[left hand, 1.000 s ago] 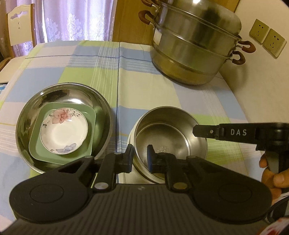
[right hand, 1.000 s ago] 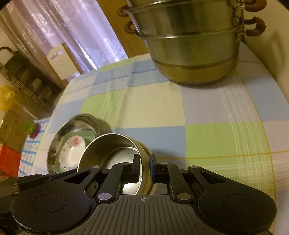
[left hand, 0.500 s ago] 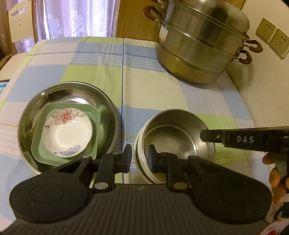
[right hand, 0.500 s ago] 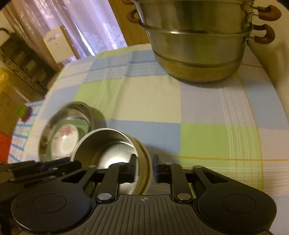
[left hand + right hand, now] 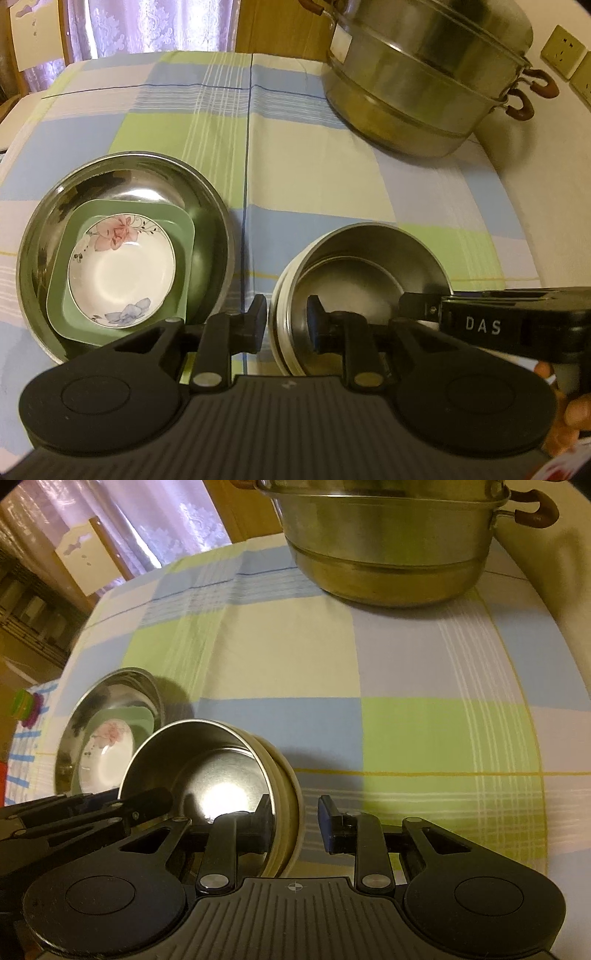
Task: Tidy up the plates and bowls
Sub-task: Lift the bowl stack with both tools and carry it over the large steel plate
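Note:
A steel bowl (image 5: 354, 280) sits nested in a cream bowl (image 5: 276, 321) on the checked tablecloth. My left gripper (image 5: 286, 325) straddles its left rim, one finger outside and one inside, and the pads stand a little off the wall. My right gripper (image 5: 295, 819) straddles the right rim (image 5: 284, 794) the same way, with a gap at its outer pad. To the left, a large steel basin (image 5: 210, 206) holds a green square plate (image 5: 184, 236) with a floral dish (image 5: 122, 266) on top.
A tall stacked steel steamer pot (image 5: 424, 85) stands at the back right by the wall with outlets (image 5: 563, 53). A person's hand (image 5: 576, 417) holds the right gripper's handle. A chair (image 5: 33, 33) and curtain lie beyond the far table edge.
Both grippers' jaws have parted from the steel bowl's rim, which they pinched a second ago. Both views have sunk slightly closer to the table.

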A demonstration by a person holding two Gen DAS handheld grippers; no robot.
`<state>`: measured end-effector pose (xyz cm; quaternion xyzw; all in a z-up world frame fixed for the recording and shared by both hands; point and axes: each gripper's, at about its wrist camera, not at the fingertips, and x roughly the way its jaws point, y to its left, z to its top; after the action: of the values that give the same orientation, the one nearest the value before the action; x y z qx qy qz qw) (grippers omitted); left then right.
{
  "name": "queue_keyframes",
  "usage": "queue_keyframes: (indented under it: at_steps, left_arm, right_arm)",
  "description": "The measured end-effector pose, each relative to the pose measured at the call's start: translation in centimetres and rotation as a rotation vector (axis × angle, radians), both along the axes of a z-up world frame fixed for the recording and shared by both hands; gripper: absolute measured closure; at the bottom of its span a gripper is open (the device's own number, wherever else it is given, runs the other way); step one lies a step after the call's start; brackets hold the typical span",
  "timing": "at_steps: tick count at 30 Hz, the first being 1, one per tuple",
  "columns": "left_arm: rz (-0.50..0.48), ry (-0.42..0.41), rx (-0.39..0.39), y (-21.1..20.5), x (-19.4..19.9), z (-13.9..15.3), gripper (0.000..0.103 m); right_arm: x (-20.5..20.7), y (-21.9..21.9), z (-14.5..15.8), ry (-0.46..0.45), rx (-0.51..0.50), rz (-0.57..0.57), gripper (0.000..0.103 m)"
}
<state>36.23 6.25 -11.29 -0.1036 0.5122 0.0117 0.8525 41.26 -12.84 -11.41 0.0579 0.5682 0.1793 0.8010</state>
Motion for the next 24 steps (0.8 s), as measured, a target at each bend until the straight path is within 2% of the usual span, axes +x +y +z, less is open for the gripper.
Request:
queue_keyframes:
  at_steps: [2, 3, 12, 16, 24]
  left_arm:
    - [-0.003, 0.013, 0.009, -0.1, 0.2, -0.2, 0.085]
    - [-0.005, 0.020, 0.020, -0.2, 0.2, -0.4, 0.090]
    - [-0.034, 0.035, 0.045, -0.4, 0.5, -1.0, 0.088]
    - [-0.022, 0.036, 0.010, 0.1, 0.5, -1.1, 0.088]
    - [-0.027, 0.022, 0.013, 0.0, 0.2, -1.2, 0.088]
  right_arm:
    - [0.0, 0.4, 0.0, 0.003, -0.028, 0.004, 0.077]
    - [0.0, 0.6, -0.1, 0.007, -0.038, 0.007, 0.078]
    - [0.8, 0.2, -0.4, 0.072, -0.013, -0.027, 0.080]
    - [0.7, 0.0, -0.4, 0.063, 0.007, -0.026, 0.081]
    - [0.4, -0.2, -0.5, 0.049, 0.035, -0.022, 0.084]
